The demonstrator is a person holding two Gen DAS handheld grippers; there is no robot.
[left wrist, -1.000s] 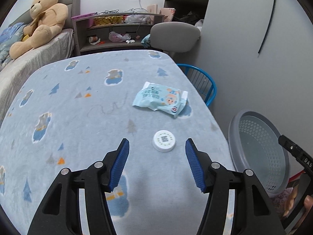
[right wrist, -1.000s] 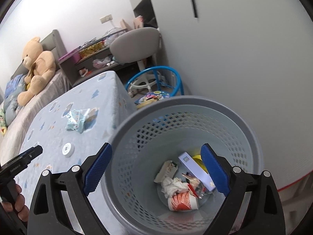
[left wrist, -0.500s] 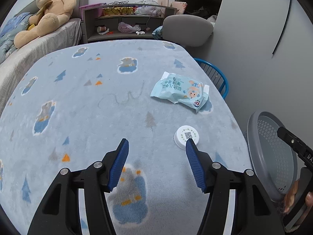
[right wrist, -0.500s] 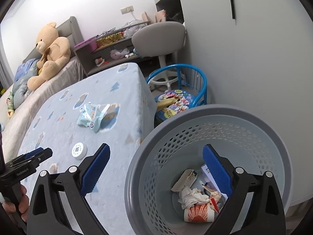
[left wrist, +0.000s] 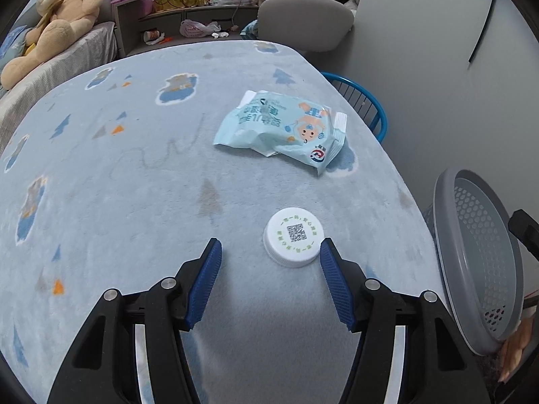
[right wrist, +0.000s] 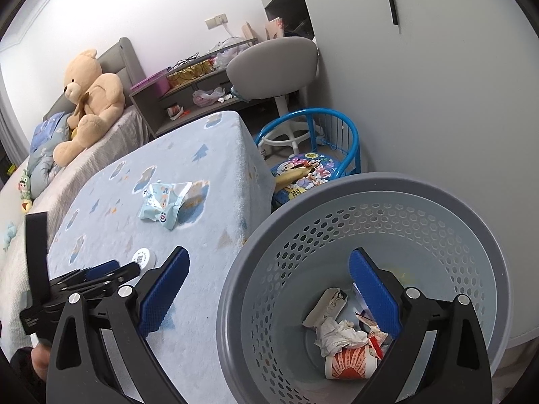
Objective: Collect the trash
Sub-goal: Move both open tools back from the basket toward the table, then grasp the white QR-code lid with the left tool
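Note:
A white bottle cap (left wrist: pixel 292 241) with a printed code lies on the blue blanket-covered table (left wrist: pixel 134 185). My left gripper (left wrist: pixel 270 248) hovers low over it, open, with the cap just ahead of its tips and close to the right finger (left wrist: pixel 333 279). A light blue snack wrapper (left wrist: pixel 286 128) lies farther back near the table's right edge. In the right wrist view my right gripper (right wrist: pixel 267 256) is open over the near rim of the grey mesh basket (right wrist: pixel 454 208). The basket holds crumpled paper and a red paper cup (right wrist: pixel 350 360). The cap (right wrist: pixel 144 257), wrapper (right wrist: pixel 165 202) and left gripper (right wrist: pixel 101 272) show there too.
The basket (left wrist: pixel 448 235) stands just off the table's right edge. A blue child's chair (right wrist: pixel 323 165) and a grey swivel chair (right wrist: pixel 273 64) stand behind it by the wall. A teddy bear (right wrist: pixel 91 97) sits on the bed at left, beside a cluttered shelf (left wrist: pixel 202 10).
My left gripper has come down and forward onto the cap, which now sits larger and closer to its tips. The right gripper has shifted left, so the basket lies further right in its view.

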